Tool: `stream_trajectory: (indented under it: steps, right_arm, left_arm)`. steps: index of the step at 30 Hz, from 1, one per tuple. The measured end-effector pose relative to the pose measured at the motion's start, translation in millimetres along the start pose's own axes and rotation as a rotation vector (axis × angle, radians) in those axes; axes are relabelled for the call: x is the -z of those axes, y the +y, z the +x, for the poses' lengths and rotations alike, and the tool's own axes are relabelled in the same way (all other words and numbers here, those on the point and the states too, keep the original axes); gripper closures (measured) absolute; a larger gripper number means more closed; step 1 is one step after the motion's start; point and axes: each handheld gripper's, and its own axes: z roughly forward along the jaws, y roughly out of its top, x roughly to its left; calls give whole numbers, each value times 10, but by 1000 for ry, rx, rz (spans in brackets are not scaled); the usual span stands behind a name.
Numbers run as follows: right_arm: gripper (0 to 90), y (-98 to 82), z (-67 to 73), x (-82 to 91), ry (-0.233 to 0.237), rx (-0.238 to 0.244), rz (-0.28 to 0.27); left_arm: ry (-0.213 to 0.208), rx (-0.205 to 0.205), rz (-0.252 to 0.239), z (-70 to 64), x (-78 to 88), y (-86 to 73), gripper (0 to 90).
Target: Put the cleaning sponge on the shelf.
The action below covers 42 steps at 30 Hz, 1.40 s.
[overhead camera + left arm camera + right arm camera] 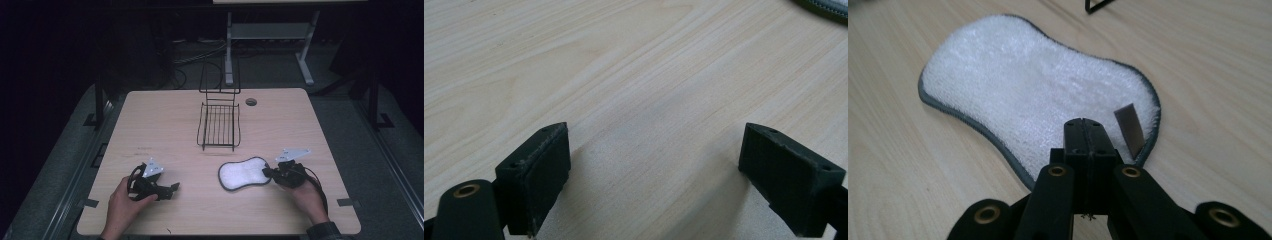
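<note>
A white fluffy pad (243, 173) with a dark grey rim lies flat on the wooden table, front and right of centre. In the right gripper view the pad (1038, 85) is close ahead and carries a small grey tag (1130, 127). My right gripper (266, 172) is at the pad's right end. Its jaws are pressed together, and the right gripper (1087, 132) has its tips over the pad's near edge with nothing seen between them. My left gripper (172, 189) rests at the front left, open. In its own view the left gripper (654, 170) has bare wood between its jaws.
A black wire rack (219, 125) with an upright back stands at the middle of the table, behind the pad. A round cable hole (251, 102) sits near the far edge. The table (165, 125) ends close in front of both hands. The pad's rim (824, 7) crosses one corner of the left gripper view.
</note>
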Motion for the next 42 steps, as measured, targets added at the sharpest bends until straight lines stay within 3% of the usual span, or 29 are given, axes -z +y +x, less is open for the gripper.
stream_trajectory:
  steps: [16,35,39,42]
  right_arm:
    - [898,-32,168,28,30,32,27]
    - [898,-73,553,34,121,86,58]
    - [898,-67,585,38,129,93,58]
    - [880,-45,564,76,126,87,25]
  left_arm:
    - [0,0,0,0,0,0,124]
    - [0,0,0,0,0,0,124]
    - [0,-1,0,0,0,0,124]
    - [0,0,0,0,0,0,124]
